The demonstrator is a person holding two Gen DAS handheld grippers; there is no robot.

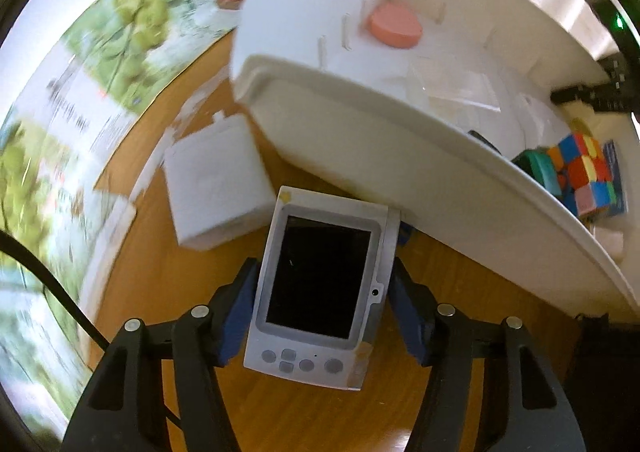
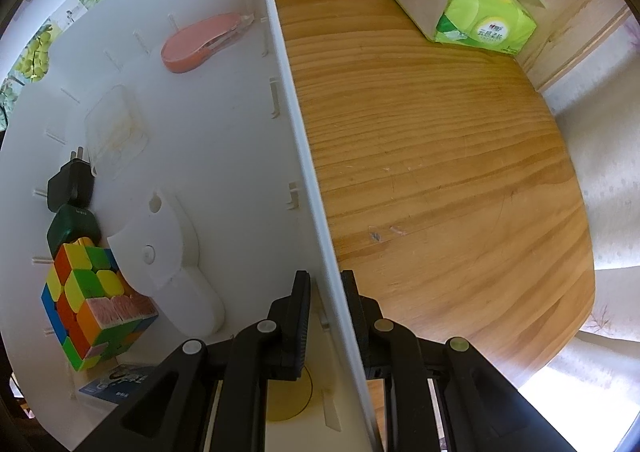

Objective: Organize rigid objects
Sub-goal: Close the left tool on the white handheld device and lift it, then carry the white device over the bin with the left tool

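We see wooden table [image 2: 440,156]: white bin [image 1: 360,140], white foam block [image 1: 216,188], tissue pack [image 2: 476,8] resting on it.

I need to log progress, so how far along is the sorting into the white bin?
Done: puzzle cube, pink stapler and black plug lie in the white bin. In hand: left gripper holds the grey handheld device; right gripper clamps the bin wall. Left: white block outside.

The left gripper [image 1: 324,288] has black linkage arms, silver round pins and blue jaws; a black cable [image 1: 60,292] trails beside it. The right gripper [image 2: 326,316] has black arms, silver pins and ribbed black jaws.
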